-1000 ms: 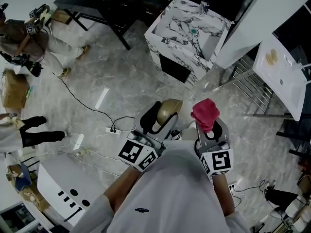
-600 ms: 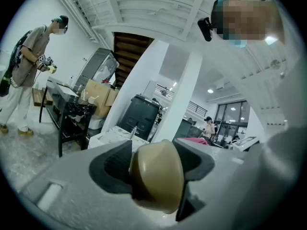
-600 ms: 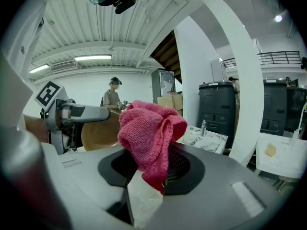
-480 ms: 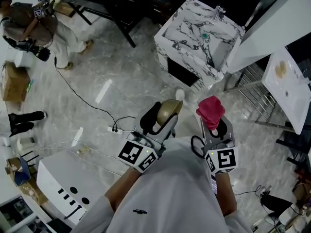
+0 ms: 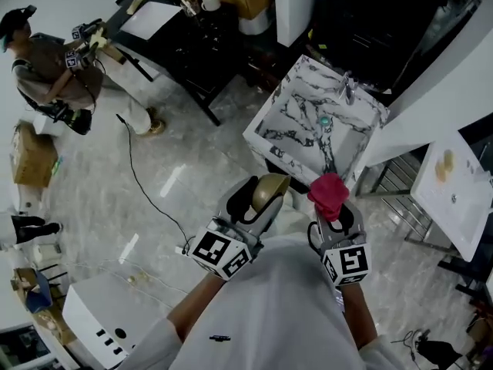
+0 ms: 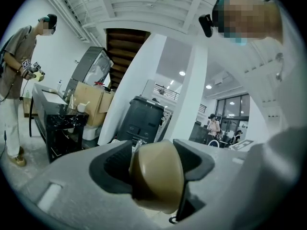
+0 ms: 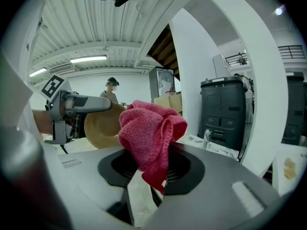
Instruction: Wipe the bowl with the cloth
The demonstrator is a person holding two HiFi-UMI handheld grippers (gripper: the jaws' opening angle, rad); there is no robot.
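Bowl (image 5: 269,185): tan, held in the air, rim pinched between the jaws of the left gripper (image 5: 254,203), apparently presented sideways for wiping. Cloth (image 7: 151,133): red, bunched, clamped in the right gripper (image 5: 333,206), just beside the bowl, apart. Below: marble-patterned sink (image 5: 308,122), grey veined floor (image 5: 154,183). Another person (image 5: 54,75) stands far left.

Head view is sharp and evenly lit from overhead: a pale glare streak on the glossy floor (image 5: 171,178) left of the marble sink (image 5: 320,122), and murky underexposed dark behind the sink. Both gripper views have heavy fisheye, bowed columns and black vignetted corners. The ceiling strip light (image 7: 88,59) is bright, the close bowl (image 6: 156,176) is soft, and the cloth (image 7: 148,133) is crisp.
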